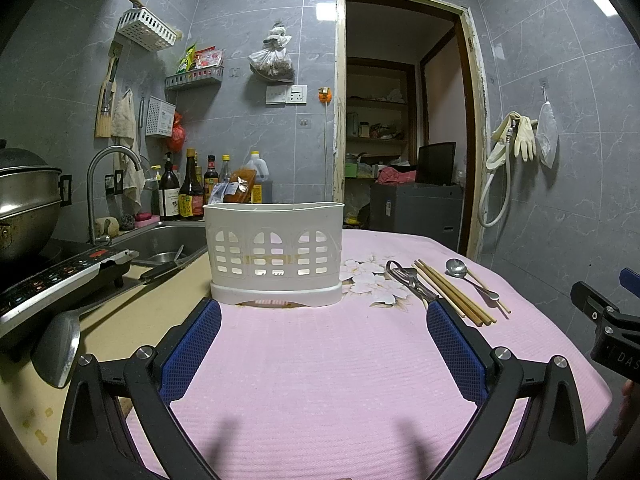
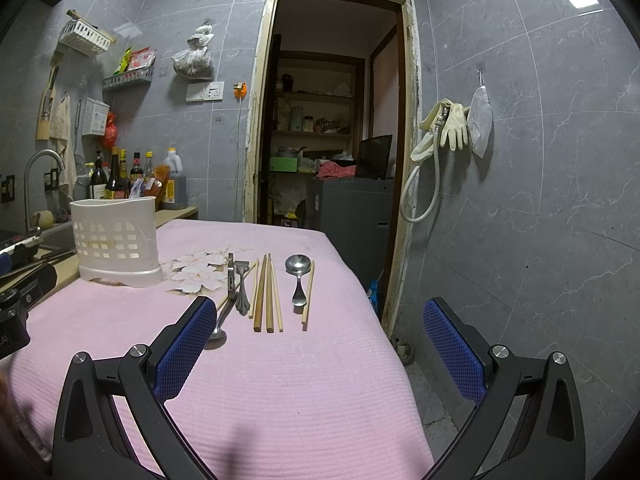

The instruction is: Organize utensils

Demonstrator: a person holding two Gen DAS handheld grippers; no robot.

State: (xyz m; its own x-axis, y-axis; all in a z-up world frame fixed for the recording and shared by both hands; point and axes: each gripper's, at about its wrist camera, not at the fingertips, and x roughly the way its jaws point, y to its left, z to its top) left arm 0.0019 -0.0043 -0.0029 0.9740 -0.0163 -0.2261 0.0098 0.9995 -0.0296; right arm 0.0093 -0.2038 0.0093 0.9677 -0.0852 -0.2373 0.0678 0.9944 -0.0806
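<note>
Utensils lie loose on the pink ribbed cloth [image 2: 280, 380] covering the table: several pale wooden chopsticks [image 2: 267, 294], a short stainless-steel spoon [image 2: 297, 270] and a dull metal peeler [image 2: 240, 280] crossed over a second spoon. In the right wrist view they sit at about twelve o'clock, just ahead of the right gripper [image 2: 320, 344], whose blue-padded jaws stand wide apart and hold nothing. The white slotted plastic utensil holder [image 1: 274, 246] stands upright at about ten o'clock from them, near but apart. In the left wrist view the holder is dead ahead at twelve o'clock of the left gripper [image 1: 324, 344], which is likewise spread wide and empty.

Everything looks light and stiff. The chopsticks would probably roll and scatter, so pinching them mid-length, across the bundle, seems best. The spoon is smooth and likely slippery; its narrow handle offers the surest grip.
</note>
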